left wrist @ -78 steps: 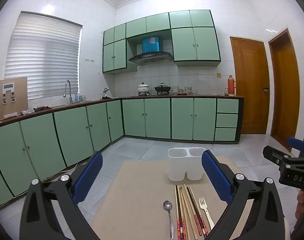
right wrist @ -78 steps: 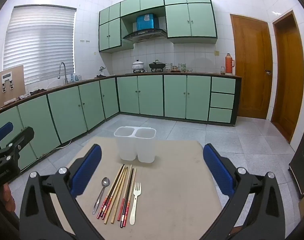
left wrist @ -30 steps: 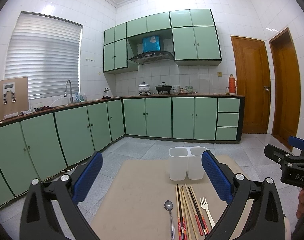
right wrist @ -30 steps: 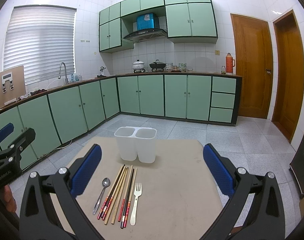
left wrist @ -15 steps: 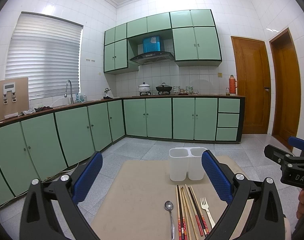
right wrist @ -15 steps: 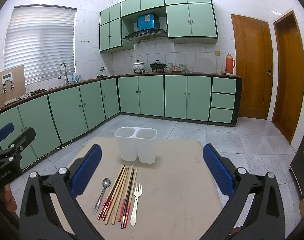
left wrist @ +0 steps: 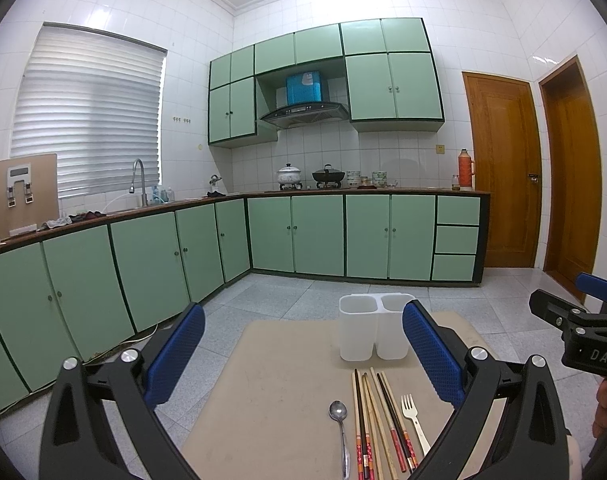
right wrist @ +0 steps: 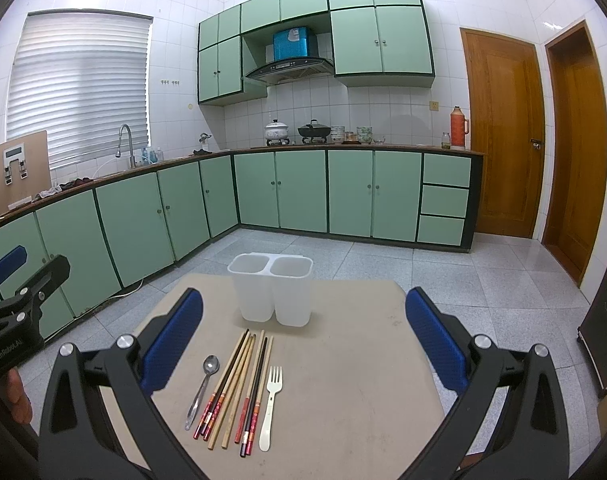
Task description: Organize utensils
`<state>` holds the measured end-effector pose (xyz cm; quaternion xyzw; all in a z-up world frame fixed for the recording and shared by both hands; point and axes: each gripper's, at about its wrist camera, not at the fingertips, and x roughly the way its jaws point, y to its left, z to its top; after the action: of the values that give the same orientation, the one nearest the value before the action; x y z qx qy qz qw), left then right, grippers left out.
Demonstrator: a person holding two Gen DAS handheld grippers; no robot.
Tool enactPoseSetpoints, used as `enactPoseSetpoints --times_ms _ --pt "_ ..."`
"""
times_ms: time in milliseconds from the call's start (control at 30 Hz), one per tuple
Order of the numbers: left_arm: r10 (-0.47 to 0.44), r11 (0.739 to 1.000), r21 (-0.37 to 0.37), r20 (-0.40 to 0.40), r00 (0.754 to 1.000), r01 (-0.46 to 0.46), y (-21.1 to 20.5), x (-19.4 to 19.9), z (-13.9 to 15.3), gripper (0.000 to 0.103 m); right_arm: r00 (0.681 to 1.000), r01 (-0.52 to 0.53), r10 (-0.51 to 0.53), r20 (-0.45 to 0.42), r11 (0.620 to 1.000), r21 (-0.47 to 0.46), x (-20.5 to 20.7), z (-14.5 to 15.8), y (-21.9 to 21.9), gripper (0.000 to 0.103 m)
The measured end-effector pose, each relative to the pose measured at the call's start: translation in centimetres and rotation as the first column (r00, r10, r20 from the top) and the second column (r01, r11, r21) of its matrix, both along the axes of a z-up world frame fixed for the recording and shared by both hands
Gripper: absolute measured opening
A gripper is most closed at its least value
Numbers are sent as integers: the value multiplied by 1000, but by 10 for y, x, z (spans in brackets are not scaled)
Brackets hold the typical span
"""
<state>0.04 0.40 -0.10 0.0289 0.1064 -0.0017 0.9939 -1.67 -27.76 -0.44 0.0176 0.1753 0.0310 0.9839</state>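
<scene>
A white two-compartment utensil holder [right wrist: 271, 292] stands upright and empty at the far side of a beige table [right wrist: 343, 380]; it also shows in the left wrist view [left wrist: 373, 327]. In front of it lie a metal spoon [right wrist: 202, 384], several chopsticks [right wrist: 239, 388] and a white fork [right wrist: 270, 404]. In the left wrist view the spoon [left wrist: 340, 436], chopsticks [left wrist: 377, 424] and fork [left wrist: 413, 420] lie low right. My right gripper [right wrist: 303, 336] is open and empty above the utensils. My left gripper [left wrist: 303, 348] is open and empty, left of them.
Green floor cabinets [right wrist: 143, 220] run along the left and back walls under a counter with a sink tap [right wrist: 123, 144] and pots [right wrist: 277, 130]. Two wooden doors [right wrist: 499, 136] stand at right. Grey tiled floor [right wrist: 463, 272] surrounds the table.
Both views have shifted only very slightly. The utensils and holder have not moved, and both grippers stay open.
</scene>
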Motion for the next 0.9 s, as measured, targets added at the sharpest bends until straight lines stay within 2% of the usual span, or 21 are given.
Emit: enactPoseSetpoints --times_ms 400,600,767,900 --pt "-1 1000 -2 -4 1000 1 1 0 -1 97 1000 -1 1 -2 1000 0 -2 0 -1 98" --pt "4 1000 -4 -12 1000 -4 19 0 -3 97 1000 1 -1 -10 1000 -2 5 -6 1 98" --pt "24 1000 2 -48 999 -24 22 14 -11 97 999 16 -16 -46 1000 2 16 -14 -1 98" --pt "59 998 17 -102 993 -58 31 34 -27 97 992 40 -38 -119 999 16 36 -32 -6 98"
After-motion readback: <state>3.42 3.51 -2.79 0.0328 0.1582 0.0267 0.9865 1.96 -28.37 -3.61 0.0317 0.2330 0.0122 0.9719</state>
